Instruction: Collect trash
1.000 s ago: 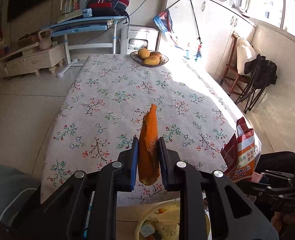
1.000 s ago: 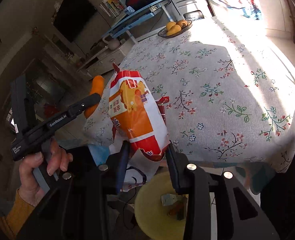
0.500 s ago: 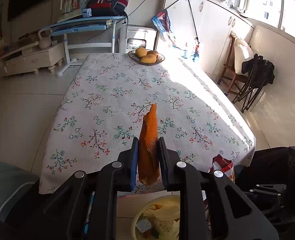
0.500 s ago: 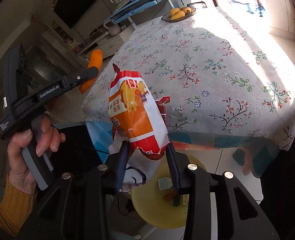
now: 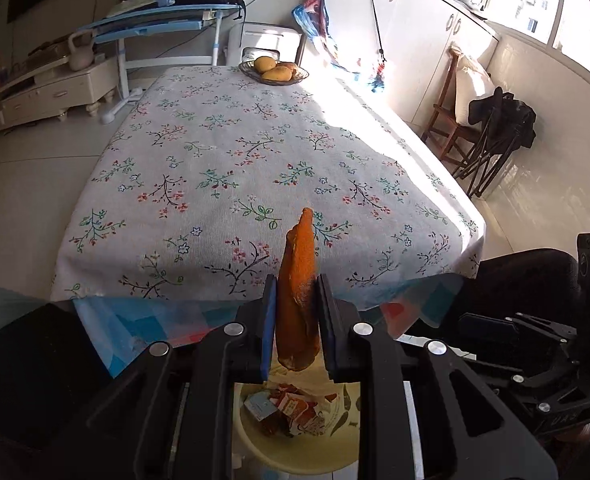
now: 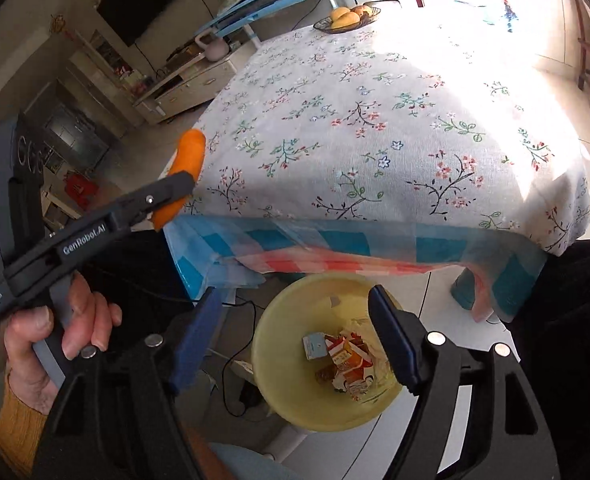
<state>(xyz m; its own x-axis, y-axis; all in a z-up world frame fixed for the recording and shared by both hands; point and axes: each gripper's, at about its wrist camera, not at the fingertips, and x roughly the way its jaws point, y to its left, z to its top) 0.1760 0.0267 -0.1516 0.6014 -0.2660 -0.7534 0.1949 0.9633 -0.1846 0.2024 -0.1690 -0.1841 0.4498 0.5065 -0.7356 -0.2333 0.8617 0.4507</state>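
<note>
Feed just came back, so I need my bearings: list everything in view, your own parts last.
peel: 1, orange, clamped in left gripper above the bin
bin: 1, yellow, on floor by the table edge
wrappers: several, red-orange and white, in the bin
table: 1, floral cloth
fruit bowl: 1, yellow fruit, table's far end
left gripper: black, shut on peel
right gripper: black, jaws opening, nothing between, over the bin
hand: 1, on left gripper's handle

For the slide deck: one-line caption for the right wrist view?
Right claw opening empty above the yellow bin, snack bag inside; left claw grips an orange peel by the table.
</note>
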